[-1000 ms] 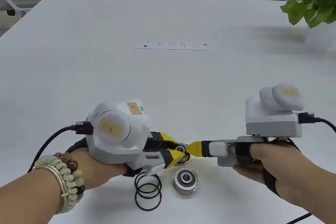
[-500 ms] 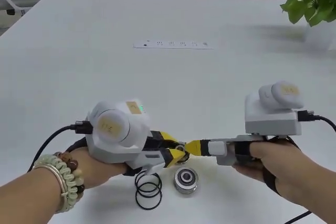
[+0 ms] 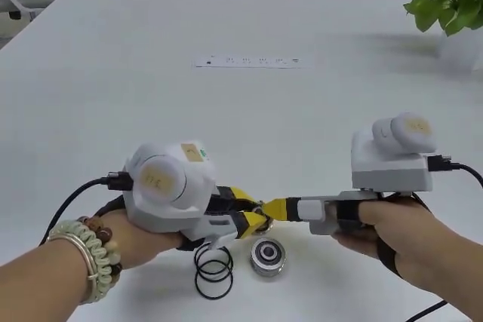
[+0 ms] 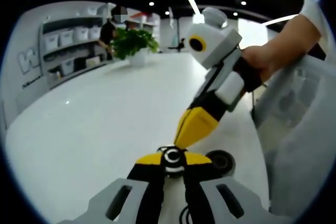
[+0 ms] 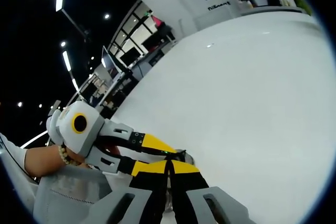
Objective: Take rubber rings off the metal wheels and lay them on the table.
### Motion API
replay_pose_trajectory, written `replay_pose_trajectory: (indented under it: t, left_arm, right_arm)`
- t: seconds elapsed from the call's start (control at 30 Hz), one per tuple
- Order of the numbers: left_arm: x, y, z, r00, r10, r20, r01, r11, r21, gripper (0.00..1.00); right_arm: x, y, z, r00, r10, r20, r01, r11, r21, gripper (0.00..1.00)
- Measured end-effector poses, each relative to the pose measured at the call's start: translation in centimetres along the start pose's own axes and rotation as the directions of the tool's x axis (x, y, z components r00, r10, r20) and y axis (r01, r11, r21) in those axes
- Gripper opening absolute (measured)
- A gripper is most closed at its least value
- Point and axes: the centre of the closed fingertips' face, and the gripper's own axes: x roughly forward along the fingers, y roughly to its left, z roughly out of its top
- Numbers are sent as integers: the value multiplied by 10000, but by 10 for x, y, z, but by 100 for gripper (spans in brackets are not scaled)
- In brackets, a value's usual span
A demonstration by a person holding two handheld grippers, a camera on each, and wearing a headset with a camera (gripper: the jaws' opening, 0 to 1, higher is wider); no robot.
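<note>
My left gripper (image 3: pixel 255 218) is shut on a small metal wheel (image 4: pixel 172 157), held just above the table. From the right, my right gripper (image 3: pixel 267 208) meets that wheel with its yellow jaws pressed together. In the right gripper view they pinch a thin black rubber ring (image 5: pixel 177 153) at the wheel's rim. A second metal wheel (image 3: pixel 267 256) lies flat on the table just below the two tips. Two loose black rubber rings (image 3: pixel 213 270) lie overlapping beside it, under the left gripper.
A white power strip (image 3: pixel 249 62) lies mid-table, far from the work. A potted green plant (image 3: pixel 445 1) stands at the back right corner. Black cables trail from both grippers toward me. The white table (image 3: pixel 113 88) stretches wide ahead.
My right gripper's yellow tip has edged a little left, closing the small gap to the wheel held by the left gripper. The wheel and rings on the table have not moved.
</note>
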Motion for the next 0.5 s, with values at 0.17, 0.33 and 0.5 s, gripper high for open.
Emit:
replay_pose_trajectory:
  t: [0.17, 0.33, 0.5]
  left_arm:
    - [0, 0, 0, 10000, -18, 15, 18, 10000, -6, 14]
    - [0, 0, 0, 10000, -37, 40, 37, 10000, -38, 14]
    - [0, 0, 0, 10000, -26, 61, 27, 10000, -55, 14]
  right_arm:
    - [0, 4, -1, 10000, 93, -19, -93, 10000, -3, 0]
    - [-1, 7, -2, 9998, 220, -7, -220, 9998, -16, 0]
    - [0, 14, -1, 9985, 538, 46, -538, 9985, -52, 0]
